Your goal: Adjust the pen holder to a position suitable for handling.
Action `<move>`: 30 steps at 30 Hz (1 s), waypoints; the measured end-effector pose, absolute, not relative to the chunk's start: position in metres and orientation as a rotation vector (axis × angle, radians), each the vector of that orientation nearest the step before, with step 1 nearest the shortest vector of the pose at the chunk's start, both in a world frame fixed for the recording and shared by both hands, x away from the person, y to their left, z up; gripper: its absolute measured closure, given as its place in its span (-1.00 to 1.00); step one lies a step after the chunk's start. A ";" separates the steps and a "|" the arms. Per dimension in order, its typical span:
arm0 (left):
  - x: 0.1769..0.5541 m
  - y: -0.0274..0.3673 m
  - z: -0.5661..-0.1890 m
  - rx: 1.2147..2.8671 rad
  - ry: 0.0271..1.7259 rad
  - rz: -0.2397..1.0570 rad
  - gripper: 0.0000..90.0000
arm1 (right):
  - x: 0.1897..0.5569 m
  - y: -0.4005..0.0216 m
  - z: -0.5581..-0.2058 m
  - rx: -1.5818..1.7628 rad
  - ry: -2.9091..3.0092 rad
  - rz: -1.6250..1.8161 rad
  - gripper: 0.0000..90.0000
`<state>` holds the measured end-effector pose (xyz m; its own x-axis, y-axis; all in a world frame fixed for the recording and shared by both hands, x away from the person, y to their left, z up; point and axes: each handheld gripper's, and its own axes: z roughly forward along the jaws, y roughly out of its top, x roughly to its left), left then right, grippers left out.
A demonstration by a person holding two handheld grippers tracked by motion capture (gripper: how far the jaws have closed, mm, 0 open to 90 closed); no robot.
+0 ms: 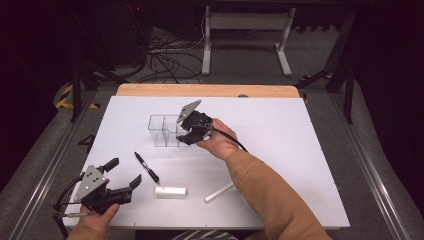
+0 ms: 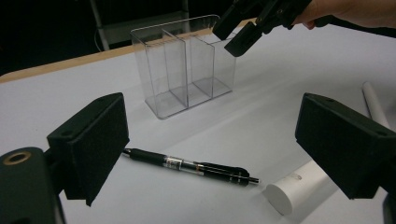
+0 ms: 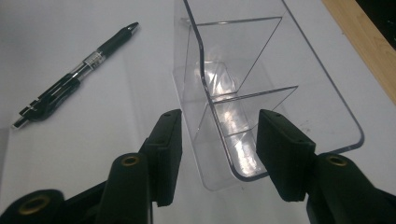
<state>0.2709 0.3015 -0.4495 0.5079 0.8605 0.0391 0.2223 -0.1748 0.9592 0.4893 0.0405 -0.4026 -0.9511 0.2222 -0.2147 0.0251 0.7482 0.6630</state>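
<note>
Fingers (image 3: 168,154) of the right gripper (image 3: 219,156) are spread, not yet pinching, straddling the clear organizer's (image 3: 261,79) near end wall, its length running straight away from them.

Even overhead light on the white table (image 1: 280,150), room beyond nearly black. Shadows soft and faint. High view low-res, slightly soft. Glare streaks on the clear organizer (image 3: 243,93) walls in the right gripper view. Left gripper view: near jaws blurred and dark, pen (image 2: 187,165) sharp, slight edge stretch
</note>
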 end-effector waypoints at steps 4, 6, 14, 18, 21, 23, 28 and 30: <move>0.271 0.302 -0.450 1.683 0.929 0.746 -0.77 | 0.492 0.045 -0.407 0.182 2.679 0.973 0.18; 0.271 0.302 -0.450 1.684 0.927 0.744 -0.77 | 0.493 0.048 -0.410 0.189 2.674 0.969 0.19; 0.271 0.302 -0.450 1.686 0.926 0.743 -0.77 | 0.494 0.058 -0.419 0.200 2.659 0.925 0.25; 0.272 0.302 -0.450 1.688 0.926 0.744 -0.77 | 0.495 0.058 -0.419 0.193 2.655 0.921 0.33; 0.272 0.302 -0.450 1.691 0.925 0.741 -0.77 | 0.494 0.059 -0.418 0.183 2.649 0.898 0.38; 0.272 0.302 -0.450 1.692 0.924 0.741 -0.77 | 0.494 0.059 -0.418 0.165 2.654 0.877 0.42; 0.272 0.301 -0.450 1.692 0.922 0.742 -0.77 | 0.489 0.061 -0.419 0.145 2.661 0.830 0.62; 0.272 0.301 -0.450 1.692 0.922 0.742 -0.77 | 0.490 0.060 -0.418 0.118 2.672 0.821 0.63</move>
